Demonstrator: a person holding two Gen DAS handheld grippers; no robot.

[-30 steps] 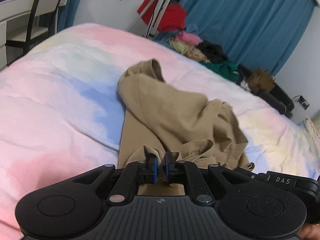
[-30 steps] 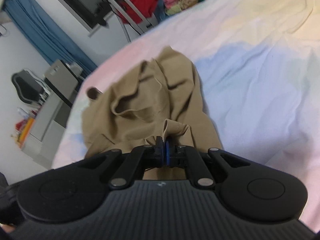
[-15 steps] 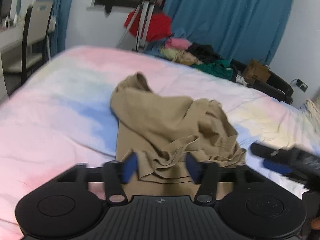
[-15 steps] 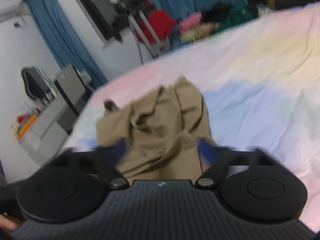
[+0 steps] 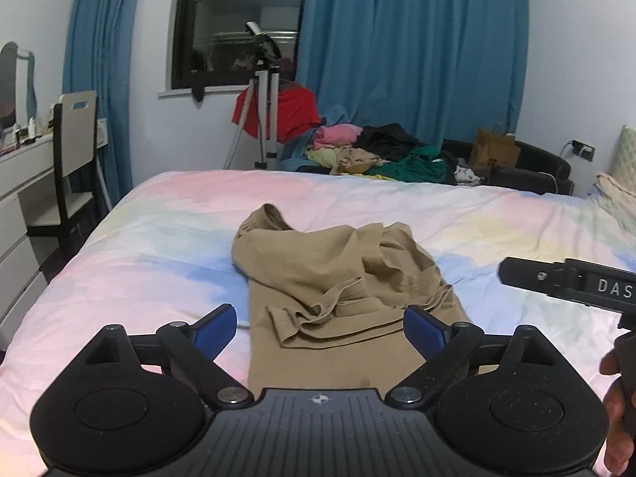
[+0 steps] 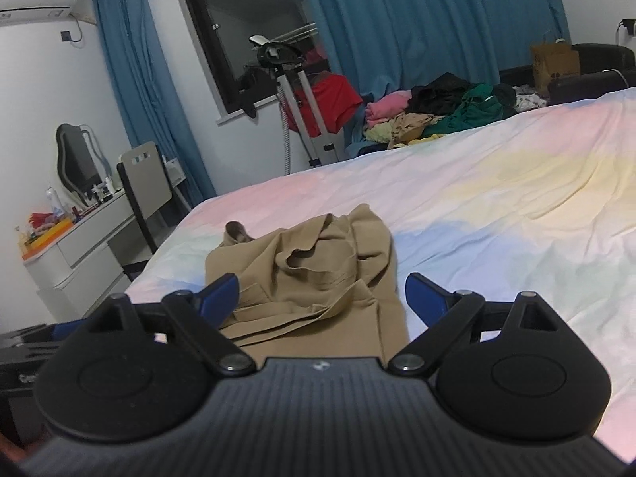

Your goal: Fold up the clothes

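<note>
A tan garment [image 5: 338,282] lies bunched and partly folded on the pastel bed [image 5: 159,246]; it also shows in the right wrist view [image 6: 314,274]. My left gripper [image 5: 320,328] is open and empty, held above the garment's near edge. My right gripper [image 6: 322,294] is open and empty too, above the same near edge. The right gripper's body [image 5: 568,278] shows at the right of the left wrist view.
A pile of mixed clothes [image 5: 373,151] lies beyond the bed's far edge. A tripod stand with a red cloth [image 5: 266,119] stands by the window. A white desk and chair [image 5: 67,159] are to the left. A pillow [image 5: 620,183] lies at the far right.
Both grippers were shut on the garment's near edge. They have opened, let it go, and lifted back away from the bed. The garment now rests on the bed.
</note>
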